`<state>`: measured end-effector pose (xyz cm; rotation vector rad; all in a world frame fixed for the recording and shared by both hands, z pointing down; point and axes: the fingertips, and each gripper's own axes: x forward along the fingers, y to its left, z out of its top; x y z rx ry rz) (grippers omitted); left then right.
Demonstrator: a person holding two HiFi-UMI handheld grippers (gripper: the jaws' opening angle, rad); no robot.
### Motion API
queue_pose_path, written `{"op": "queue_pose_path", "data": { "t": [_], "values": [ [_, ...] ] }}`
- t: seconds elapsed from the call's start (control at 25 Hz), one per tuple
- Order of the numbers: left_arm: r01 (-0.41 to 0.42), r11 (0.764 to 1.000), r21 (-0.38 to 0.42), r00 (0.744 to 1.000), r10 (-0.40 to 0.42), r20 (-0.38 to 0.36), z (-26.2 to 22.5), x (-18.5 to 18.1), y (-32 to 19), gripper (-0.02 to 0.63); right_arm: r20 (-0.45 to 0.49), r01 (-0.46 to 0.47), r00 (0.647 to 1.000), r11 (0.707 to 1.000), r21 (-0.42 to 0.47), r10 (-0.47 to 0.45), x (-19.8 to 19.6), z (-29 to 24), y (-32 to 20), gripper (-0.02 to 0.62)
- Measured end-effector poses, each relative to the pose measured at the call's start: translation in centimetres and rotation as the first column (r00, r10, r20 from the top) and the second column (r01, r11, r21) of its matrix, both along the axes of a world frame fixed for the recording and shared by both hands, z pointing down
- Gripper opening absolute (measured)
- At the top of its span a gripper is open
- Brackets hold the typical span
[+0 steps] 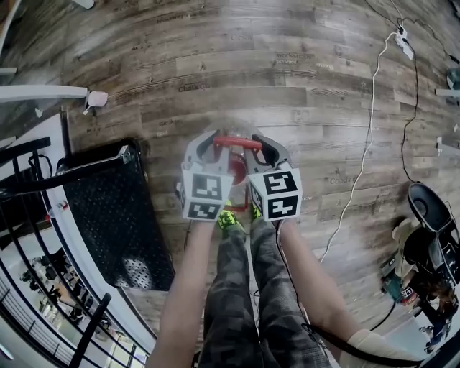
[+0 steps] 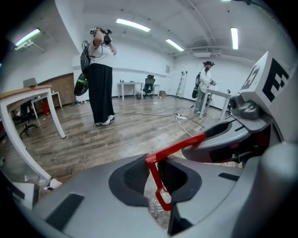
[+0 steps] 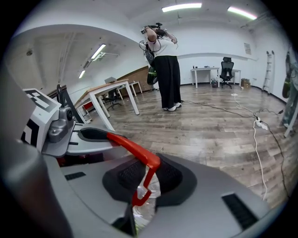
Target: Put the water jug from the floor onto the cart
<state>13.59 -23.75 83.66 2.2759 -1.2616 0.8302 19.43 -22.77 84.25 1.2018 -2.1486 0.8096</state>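
The cart (image 1: 108, 208) stood at the left with no jug on its deck, so the placing was all ahead of you. Your left claw (image 2: 155, 174) was clamped narrow on one end of the red handle (image 1: 237, 142) and your right claw (image 3: 145, 174) on the other (each pinching the bar between its pads). The water jug (image 3: 143, 204) sat below them by your feet, just right of the cart. I couldn't tell whether it had left the floor (image 1: 287, 72). The lift and the carry remained.

Floor (image 1: 287, 86): grey-brown wood planks.
Walls (image 3: 205, 44): white.
Ceiling lights (image 3: 181, 7): lit strip tubes, 12 o'clock.
Desk (image 3: 205, 69): white, with office chair (image 3: 226, 66), far end, 1 o'clock.
Cable (image 1: 368, 129): white, across floor, 3 o'clock.
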Motion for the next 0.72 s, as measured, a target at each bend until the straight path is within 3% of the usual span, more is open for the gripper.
{"op": "queue_pose_path", "data": {
  "t": [0.32,0.72],
  "values": [
    [0.037,0.990,0.133,0.999,-0.038,0.003,-3.1,0.0,1.1,0.041,0.020,-0.003,1.000,0.991,0.135,0.000,0.2,-2.8,1.2,0.067],
    [0.045,0.978,0.205,0.999,-0.045,-0.005,-10.5,0.6,-0.5,0.037,0.026,0.001,1.000,0.977,0.215,-0.006,0.6,-10.0,-0.6,0.066]
  ]
}}
